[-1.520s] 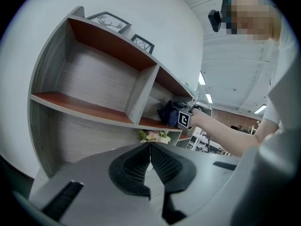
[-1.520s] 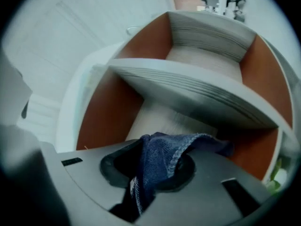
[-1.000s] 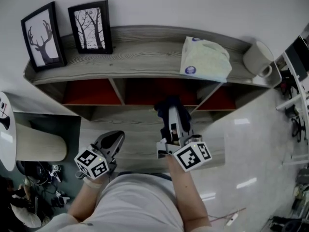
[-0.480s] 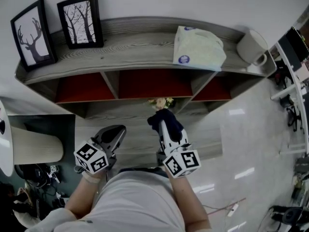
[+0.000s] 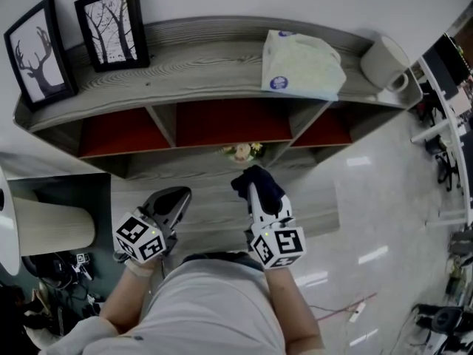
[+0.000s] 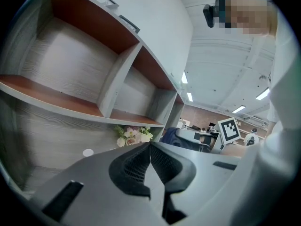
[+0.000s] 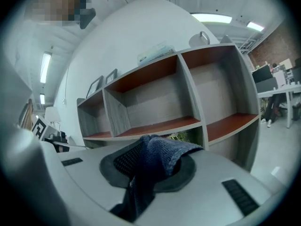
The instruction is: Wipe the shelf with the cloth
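Dark blue cloth (image 7: 157, 159) pinched in right gripper (image 5: 256, 191) fingers, held before the grey wood shelf (image 5: 207, 61), near its lower level. Left gripper (image 6: 150, 149) fingers clenched together, empty.

I see a dark blue knitted cloth (image 7: 157, 157), a grey wood-grain shelf (image 5: 207, 61) with red-brown insides, and a black-framed, black-and-white tree picture (image 5: 111, 24).

Deer picture (image 5: 35, 54) and tree picture (image 5: 111, 26) stand at left, pale bag (image 5: 301, 66) and mug (image 5: 384, 63) at right, flowers (image 5: 242, 151) below
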Available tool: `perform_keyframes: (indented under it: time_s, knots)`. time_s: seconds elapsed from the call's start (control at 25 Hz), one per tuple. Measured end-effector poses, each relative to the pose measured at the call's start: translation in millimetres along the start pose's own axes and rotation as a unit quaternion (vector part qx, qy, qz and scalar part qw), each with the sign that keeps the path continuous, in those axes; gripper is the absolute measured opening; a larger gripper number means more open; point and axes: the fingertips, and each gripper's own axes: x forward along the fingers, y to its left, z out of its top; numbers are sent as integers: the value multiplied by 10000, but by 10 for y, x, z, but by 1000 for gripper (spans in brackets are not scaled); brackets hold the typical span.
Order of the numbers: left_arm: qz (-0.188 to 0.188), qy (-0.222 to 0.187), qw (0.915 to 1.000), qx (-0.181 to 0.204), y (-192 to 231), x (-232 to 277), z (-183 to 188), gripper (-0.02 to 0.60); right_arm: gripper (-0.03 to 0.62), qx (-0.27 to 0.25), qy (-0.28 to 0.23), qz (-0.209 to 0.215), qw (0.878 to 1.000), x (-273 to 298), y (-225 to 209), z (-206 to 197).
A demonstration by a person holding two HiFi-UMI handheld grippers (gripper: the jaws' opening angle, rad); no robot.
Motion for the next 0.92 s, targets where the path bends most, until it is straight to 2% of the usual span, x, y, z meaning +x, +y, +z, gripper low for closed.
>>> perform_keyframes:
  time_s: [0.4,0.92]
  knots:
    - [165,29,9999,-4,98,-21,22,17,71,-401,101,190,9990,112,123,15]
    - [216,-30,9998,-5,112,-90,31,17,71,-453,152,253,9985,91,194,-4]
